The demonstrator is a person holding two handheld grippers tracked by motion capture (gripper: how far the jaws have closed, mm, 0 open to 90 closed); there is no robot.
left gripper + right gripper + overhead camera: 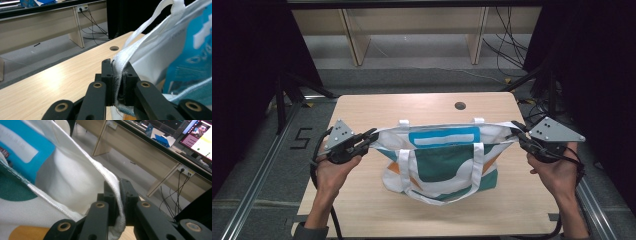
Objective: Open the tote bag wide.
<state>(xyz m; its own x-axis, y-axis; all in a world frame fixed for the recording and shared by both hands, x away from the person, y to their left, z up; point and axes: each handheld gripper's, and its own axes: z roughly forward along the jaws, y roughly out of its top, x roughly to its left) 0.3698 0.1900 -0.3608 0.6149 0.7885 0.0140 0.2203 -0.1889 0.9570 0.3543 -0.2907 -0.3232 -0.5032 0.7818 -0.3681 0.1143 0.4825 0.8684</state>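
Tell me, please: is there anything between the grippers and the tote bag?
Nothing is: the left gripper and the right gripper are each shut directly on a top corner of the tote bag.

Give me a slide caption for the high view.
Two grippers, left and right, stretch a tote bag by its top corners above the table.

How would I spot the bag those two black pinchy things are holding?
Look at the middle of the light wooden table. A white cloth tote bag hangs stretched between the left tool and the right tool. It has white strap handles and blue, green and orange patches.
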